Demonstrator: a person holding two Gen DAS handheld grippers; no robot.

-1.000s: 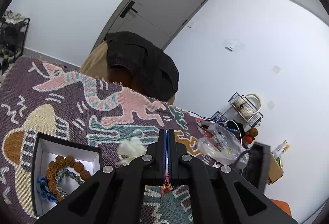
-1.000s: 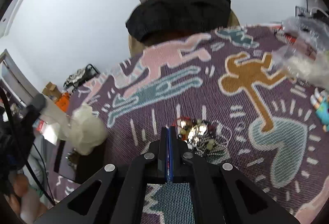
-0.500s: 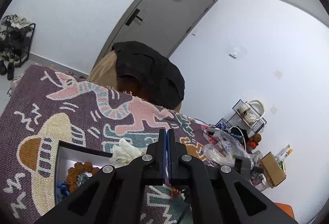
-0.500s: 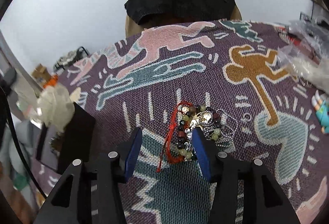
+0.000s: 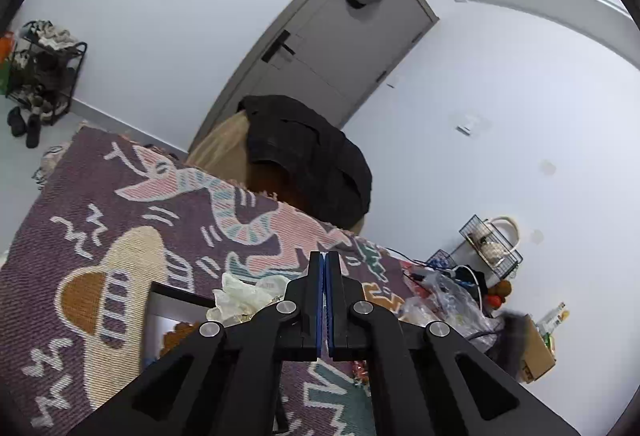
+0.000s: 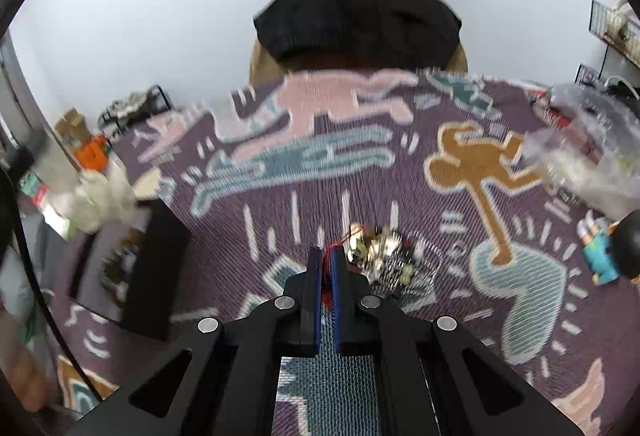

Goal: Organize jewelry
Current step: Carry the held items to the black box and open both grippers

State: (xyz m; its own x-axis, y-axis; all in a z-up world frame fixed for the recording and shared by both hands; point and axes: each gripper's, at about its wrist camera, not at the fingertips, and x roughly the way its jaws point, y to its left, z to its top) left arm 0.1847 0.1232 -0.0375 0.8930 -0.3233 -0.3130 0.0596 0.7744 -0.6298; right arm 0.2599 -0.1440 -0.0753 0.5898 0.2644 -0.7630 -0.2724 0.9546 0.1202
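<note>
The right gripper (image 6: 326, 256), wide open half a second ago, has closed its fingers on the red cord (image 6: 331, 251) of the bracelet pile (image 6: 380, 252) mid-counter. Left gripper (image 5: 324, 268) stays pressed together, empty. Next likely: carrying it to the jewelry box (image 6: 154, 264) at the counter's left edge.

Bracelet pile (image 6: 380, 252) lies on blanket (image 6: 460, 236) — box (image 6: 154, 268) to its left.
</note>
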